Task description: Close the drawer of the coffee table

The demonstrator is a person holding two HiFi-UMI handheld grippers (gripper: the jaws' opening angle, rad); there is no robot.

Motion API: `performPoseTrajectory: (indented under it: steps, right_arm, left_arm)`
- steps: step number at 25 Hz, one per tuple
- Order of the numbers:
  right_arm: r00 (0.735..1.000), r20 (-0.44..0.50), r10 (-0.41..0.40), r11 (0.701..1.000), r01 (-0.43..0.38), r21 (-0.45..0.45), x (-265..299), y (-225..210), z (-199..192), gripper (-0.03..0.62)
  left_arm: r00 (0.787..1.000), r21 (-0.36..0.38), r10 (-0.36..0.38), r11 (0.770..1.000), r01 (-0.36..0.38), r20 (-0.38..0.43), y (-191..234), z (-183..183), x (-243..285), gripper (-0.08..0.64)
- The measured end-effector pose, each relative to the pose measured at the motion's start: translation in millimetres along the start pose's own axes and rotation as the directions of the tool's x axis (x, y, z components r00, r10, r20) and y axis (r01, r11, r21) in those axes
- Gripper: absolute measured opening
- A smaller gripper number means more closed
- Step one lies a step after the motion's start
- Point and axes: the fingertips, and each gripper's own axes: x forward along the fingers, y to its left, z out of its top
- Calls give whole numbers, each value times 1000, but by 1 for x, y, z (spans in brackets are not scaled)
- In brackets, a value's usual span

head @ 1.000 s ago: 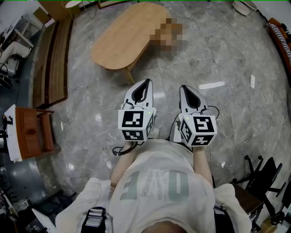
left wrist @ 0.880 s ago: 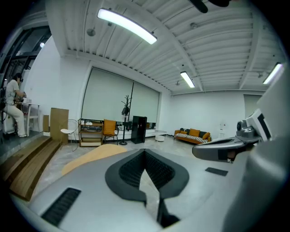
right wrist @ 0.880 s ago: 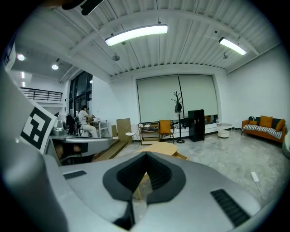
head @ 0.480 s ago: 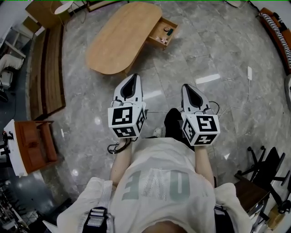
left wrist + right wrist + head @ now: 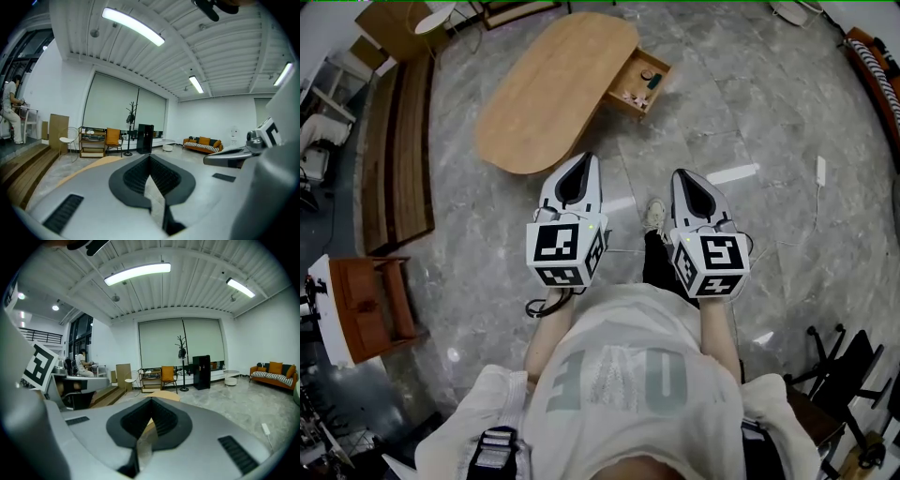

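The small wooden drawer juts open from the right edge of the oval light-wood coffee table, well short of which the left gripper and right gripper point tableward, jaws pressed together and empty, presumably readied for pushing.

Open marble floor lies between us and the drawer, which stands pulled out from the right long side of the oval counter. The drawer front faces bare floor, so we have a free way in from the right.

The counter's near rounded end sits close to the tip of the left hand-held gripper, a little to its left, and blocks that side. The right hand-held gripper has only floor ahead.

Our own shoe shows between the two. A white power strip lies far right, well apart from the drawer. Wooden steps line the far left.
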Motion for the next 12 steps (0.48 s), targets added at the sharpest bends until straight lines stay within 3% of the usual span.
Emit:
performPoseTrajectory:
  steps: [6, 12]
  right_arm:
    - [999, -9, 35, 999, -35, -2, 80, -54, 27, 6]
    - [996, -24, 81, 996, -81, -28, 173, -129, 74, 5]
  left_arm:
    - [1000, 34, 8, 999, -8, -12, 5, 19, 86, 8]
    - [999, 28, 29, 999, -29, 26, 15, 62, 201, 8]
